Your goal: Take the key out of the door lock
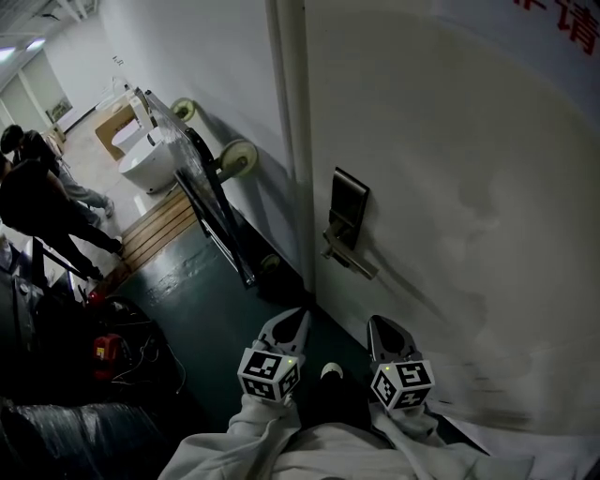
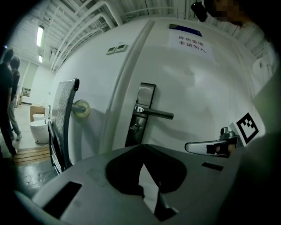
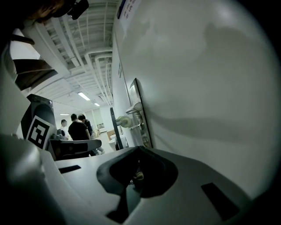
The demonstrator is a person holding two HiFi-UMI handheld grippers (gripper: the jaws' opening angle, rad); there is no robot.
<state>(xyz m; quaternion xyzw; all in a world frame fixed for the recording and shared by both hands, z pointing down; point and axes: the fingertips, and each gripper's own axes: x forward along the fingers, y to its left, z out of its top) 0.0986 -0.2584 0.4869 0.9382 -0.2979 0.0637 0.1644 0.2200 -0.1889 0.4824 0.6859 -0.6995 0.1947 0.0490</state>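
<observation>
Both closed: left claw (image 1: 292,323), right claw (image 1: 382,330), near door lock (image 1: 347,211)

The door (image 1: 450,187) is white, with red letters (image 1: 572,28) at its far right corner. A paper sign (image 2: 189,44) on it is white with a blue strip on top. The lock plate (image 1: 348,208) is dark grey and the handle (image 1: 354,263) is shiny silver.

The left gripper (image 1: 292,323) and the right gripper (image 1: 382,330) are pale grey. The left cube (image 1: 269,372) and the right cube (image 1: 401,382) have black and white square patterns. The sleeves (image 1: 281,441) near them are white.

The floor (image 1: 206,309) is dark green. On the left, the wooden boards (image 1: 155,230) are light brown stripes, the toilet (image 1: 148,169) is white, a small thing on the floor (image 1: 108,352) is red, and the people (image 1: 37,197) wear black.
</observation>
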